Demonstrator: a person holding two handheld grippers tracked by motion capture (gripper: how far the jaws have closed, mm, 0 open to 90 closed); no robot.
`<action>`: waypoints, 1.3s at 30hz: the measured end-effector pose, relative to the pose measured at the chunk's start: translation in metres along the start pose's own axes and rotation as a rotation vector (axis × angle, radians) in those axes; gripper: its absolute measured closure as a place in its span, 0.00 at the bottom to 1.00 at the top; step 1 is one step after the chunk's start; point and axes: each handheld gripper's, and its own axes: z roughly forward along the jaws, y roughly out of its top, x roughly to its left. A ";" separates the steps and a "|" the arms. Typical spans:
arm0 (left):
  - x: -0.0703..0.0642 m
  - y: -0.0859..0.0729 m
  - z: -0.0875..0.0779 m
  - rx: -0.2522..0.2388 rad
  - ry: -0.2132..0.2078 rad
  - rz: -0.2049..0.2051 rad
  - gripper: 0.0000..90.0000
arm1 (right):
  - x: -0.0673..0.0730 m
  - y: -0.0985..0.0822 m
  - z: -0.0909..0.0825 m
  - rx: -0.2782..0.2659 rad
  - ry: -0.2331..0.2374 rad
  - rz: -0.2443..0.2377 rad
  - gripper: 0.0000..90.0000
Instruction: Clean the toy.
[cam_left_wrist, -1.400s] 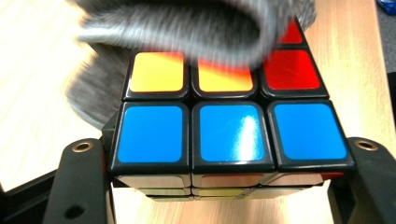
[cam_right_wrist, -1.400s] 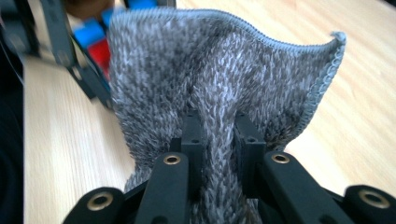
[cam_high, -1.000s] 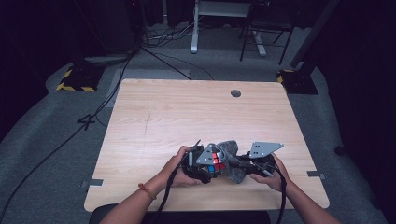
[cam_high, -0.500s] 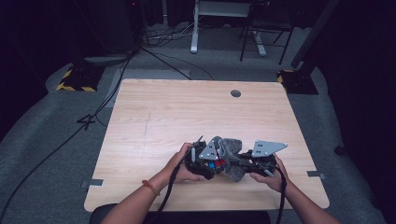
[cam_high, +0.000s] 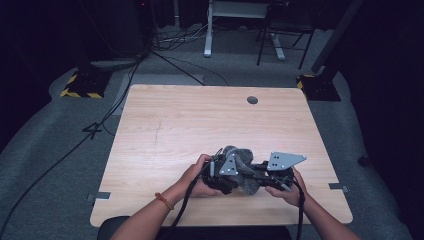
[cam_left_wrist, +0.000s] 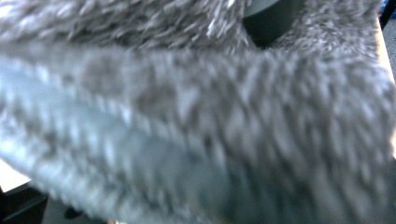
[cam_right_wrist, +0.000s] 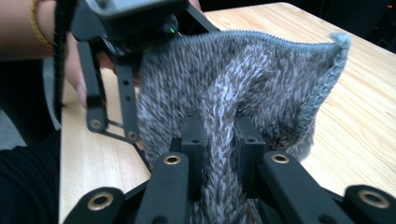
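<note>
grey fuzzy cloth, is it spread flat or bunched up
Bunched up. The grey fuzzy cloth sits in a lump between both grippers; the right gripper pinches a fold of it, and one stitched edge stands up off the table.

Materials and finishes at the wooden table

A fuzzy grey knitted cloth (cam_right_wrist: 243, 79), mottled with a rough pile and a smoother stitched hem, is clamped by the matt black plastic right gripper (cam_right_wrist: 219, 140), whose pivots are set with glossy brass-coloured rivets. Pale matt wood grain is shown on the table (cam_high: 200, 120); dull grey metal on the gripper's three-cornered plate (cam_high: 282, 161).
</note>
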 end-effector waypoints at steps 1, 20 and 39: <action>0.000 0.000 -0.001 -0.003 0.002 0.007 0.37 | 0.000 -0.001 -0.001 0.010 -0.011 -0.007 0.87; -0.003 0.003 -0.002 0.001 0.010 0.007 0.37 | 0.013 0.004 -0.001 -0.012 -0.032 -0.056 0.87; 0.005 0.000 -0.021 -0.039 0.048 -0.022 0.37 | 0.002 -0.006 -0.006 0.037 -0.073 -0.034 0.87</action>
